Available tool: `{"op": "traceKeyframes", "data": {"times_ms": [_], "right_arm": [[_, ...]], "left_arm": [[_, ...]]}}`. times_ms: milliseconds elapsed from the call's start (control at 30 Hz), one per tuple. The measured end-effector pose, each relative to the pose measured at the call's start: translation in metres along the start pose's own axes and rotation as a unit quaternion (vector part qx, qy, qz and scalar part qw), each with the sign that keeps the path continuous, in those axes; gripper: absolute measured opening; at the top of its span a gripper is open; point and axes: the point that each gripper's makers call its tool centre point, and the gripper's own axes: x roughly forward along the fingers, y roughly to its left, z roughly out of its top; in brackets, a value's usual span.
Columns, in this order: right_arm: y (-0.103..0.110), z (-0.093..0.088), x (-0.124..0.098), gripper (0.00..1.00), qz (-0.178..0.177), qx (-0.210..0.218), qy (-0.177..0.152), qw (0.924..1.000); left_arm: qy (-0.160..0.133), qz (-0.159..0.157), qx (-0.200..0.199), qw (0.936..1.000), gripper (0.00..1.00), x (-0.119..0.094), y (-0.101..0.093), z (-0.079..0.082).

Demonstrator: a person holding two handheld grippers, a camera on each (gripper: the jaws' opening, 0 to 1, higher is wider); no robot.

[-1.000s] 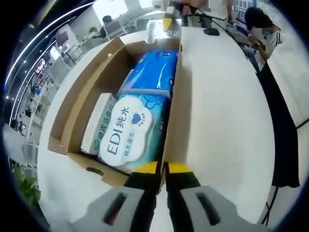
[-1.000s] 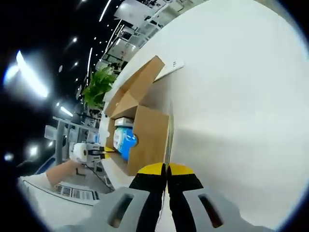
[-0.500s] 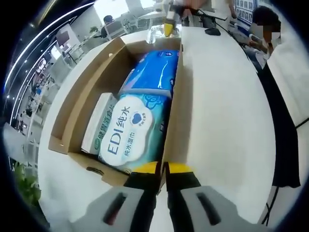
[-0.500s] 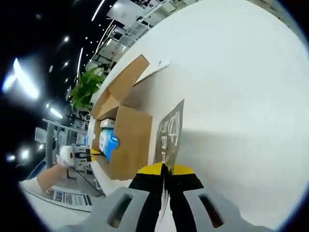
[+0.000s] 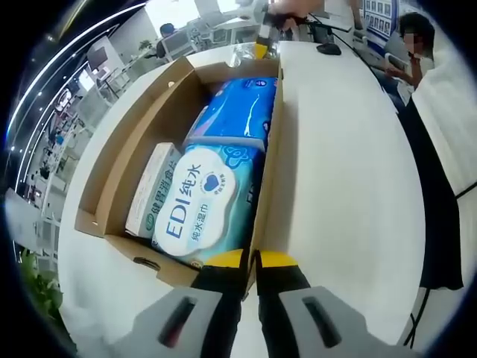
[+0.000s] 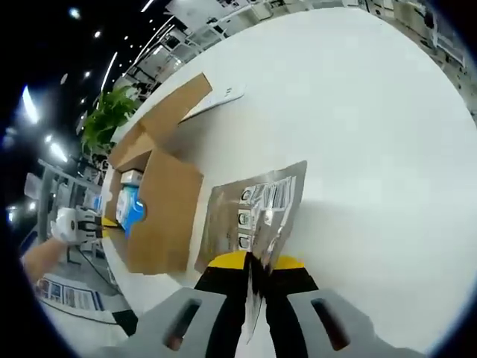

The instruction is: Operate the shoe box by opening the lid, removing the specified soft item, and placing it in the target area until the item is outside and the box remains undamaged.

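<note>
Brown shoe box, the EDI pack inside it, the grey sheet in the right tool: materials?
Brown shoe box: matte cardboard, by its raw brown walls. White-and-teal EDI pack: glossy soft plastic film, probably wet wipes. Grey printed sheet in the right tool: shiny, likely a foil or plastic bag.

A broad white table point(image 6: 358, 112) is seen beneath dark ceilings lined with bright strip lights point(image 5: 45, 82); a leafy green plant point(image 6: 104, 119) is placed beyond it, and desks are glimpsed behind
</note>
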Motion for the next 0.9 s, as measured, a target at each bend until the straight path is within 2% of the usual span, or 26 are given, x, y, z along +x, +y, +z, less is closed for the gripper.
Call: {"op": "traceKeyframes", "data": {"times_ms": [167, 300, 367, 600, 667, 800, 867, 900], "right_arm": [[-0.003, -0.002, 0.006, 0.06, -0.008, -0.005, 0.003, 1.0000], [-0.019, -0.002, 0.012, 0.09, -0.031, -0.009, 0.015, 0.9994], [-0.020, 0.000, 0.012, 0.09, -0.029, -0.006, 0.013, 0.9995], [-0.009, -0.013, 0.015, 0.11, -0.041, -0.008, 0.011, 0.9991], [-0.006, -0.025, 0.018, 0.11, -0.064, -0.001, 0.003, 0.9979], [-0.003, -0.026, 0.018, 0.12, -0.076, -0.005, 0.002, 0.9971], [-0.004, -0.029, 0.018, 0.13, -0.096, -0.025, 0.005, 0.9951], [-0.010, -0.029, 0.017, 0.14, -0.116, -0.030, 0.012, 0.9927]], "left_arm": [[-0.001, 0.004, -0.001, 1.0000, 0.04, 0.000, 0.000, 0.000], [0.000, 0.007, -0.004, 1.0000, 0.04, 0.000, 0.001, 0.000], [0.000, 0.007, -0.003, 1.0000, 0.04, 0.000, 0.001, 0.000], [0.001, 0.013, -0.005, 0.9999, 0.04, 0.000, 0.001, 0.001], [0.000, 0.012, -0.004, 0.9999, 0.04, 0.000, 0.001, 0.000], [0.001, 0.013, -0.005, 0.9999, 0.04, 0.000, 0.001, 0.000], [0.000, 0.013, -0.006, 0.9999, 0.04, 0.000, 0.001, 0.000], [0.000, 0.013, -0.006, 0.9999, 0.04, 0.000, 0.002, 0.000]]}}
